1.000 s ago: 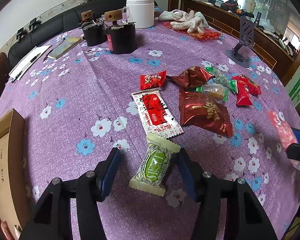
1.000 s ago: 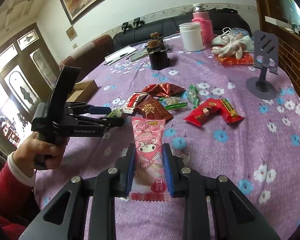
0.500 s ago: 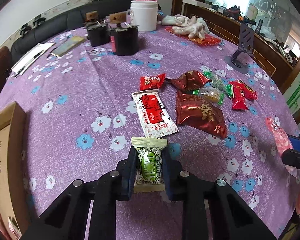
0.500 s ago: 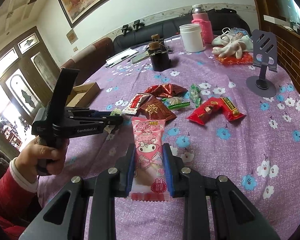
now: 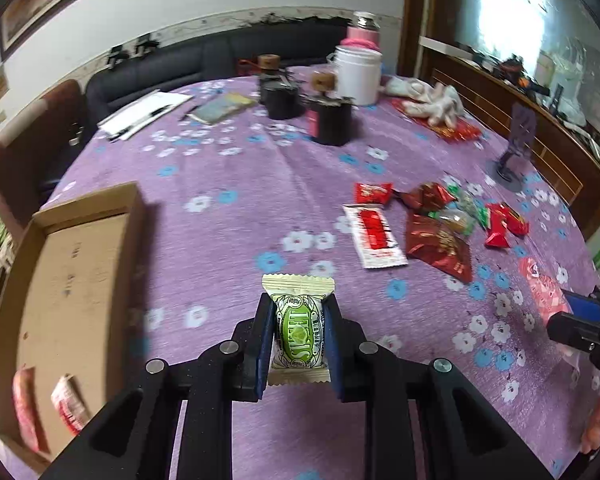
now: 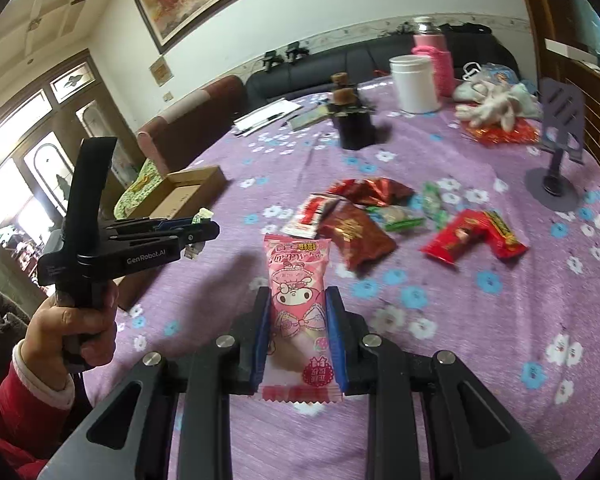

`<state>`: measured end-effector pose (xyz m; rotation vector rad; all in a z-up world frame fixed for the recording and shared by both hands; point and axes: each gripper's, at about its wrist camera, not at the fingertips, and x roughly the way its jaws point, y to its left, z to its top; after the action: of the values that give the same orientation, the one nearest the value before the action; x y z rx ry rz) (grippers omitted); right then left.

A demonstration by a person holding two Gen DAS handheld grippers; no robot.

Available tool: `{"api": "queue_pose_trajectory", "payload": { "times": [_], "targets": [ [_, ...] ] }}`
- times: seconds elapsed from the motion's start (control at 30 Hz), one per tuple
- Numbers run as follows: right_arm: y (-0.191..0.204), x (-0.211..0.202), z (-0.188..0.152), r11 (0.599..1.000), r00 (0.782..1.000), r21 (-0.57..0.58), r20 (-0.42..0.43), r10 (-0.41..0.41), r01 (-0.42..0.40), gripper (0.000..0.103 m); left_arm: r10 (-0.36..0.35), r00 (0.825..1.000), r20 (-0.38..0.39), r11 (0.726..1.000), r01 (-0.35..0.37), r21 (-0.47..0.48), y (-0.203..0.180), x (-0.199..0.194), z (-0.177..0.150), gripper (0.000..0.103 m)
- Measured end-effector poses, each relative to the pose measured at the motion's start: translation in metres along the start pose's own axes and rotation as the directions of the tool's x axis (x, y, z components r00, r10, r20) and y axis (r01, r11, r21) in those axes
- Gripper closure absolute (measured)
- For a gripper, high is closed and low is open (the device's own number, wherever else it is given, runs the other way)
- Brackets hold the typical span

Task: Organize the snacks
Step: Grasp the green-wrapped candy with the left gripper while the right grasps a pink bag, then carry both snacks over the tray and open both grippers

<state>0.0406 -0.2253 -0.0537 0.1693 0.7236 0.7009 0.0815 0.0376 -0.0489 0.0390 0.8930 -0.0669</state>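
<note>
Green snack (image 5: 299, 330): sitting low in the centre of the left wrist frame, pinched between the blue pads of the left tool (image 5: 299, 340), which is closing narrowly on the wrapper's sides; it is riding clear of the counter (image 5: 228, 216).
Pink snack (image 6: 298, 308): standing at lower centre of the right wrist frame, the right tool (image 6: 299, 340) gripping it at mid-length, both crimped ends sticking out free.
Cardboard box (image 5: 72, 280): lying at the left edge of the left wrist frame, open, two red-and-white packets resting in its near corner.
Loose snack pile (image 5: 432, 224): lying right of centre, red, dark red and green packets overlapping.
Risk, slip: I judge the green wrapper is being held by soft sides only, so a quick swing toward the box could be working it loose.
Risk, miss: a release over the box wall could be dropping it onto the cloth.
Risk, collision: both tools heading boxward could be crossing.
Left view only: the box interior and its contents.
Right view only: the hand (image 6: 74, 332) in a red sleeve holding the left tool from the side, and the pink snack's full face.
</note>
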Motion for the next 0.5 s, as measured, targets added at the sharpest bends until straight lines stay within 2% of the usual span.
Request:
{"api": "queue_pose_trajectory", "payload": {
  "times": [0.27, 0.5],
  "targets": [
    [0.046, 0.019, 0.016, 0.995, 0.997, -0.057, -0.008, 0.079, -0.079, 0.078, 0.056, 0.998, 0.018, 0.997, -0.055, -0.062, 0.038, -0.024, -0.009, 0.079],
    [0.099, 0.052, 0.035, 0.979, 0.985, -0.112, -0.043, 0.165, -0.169, 0.078, 0.116, 0.993, 0.033, 0.983, -0.110, -0.146, 0.088, -0.045, -0.019, 0.079]
  ]
}}
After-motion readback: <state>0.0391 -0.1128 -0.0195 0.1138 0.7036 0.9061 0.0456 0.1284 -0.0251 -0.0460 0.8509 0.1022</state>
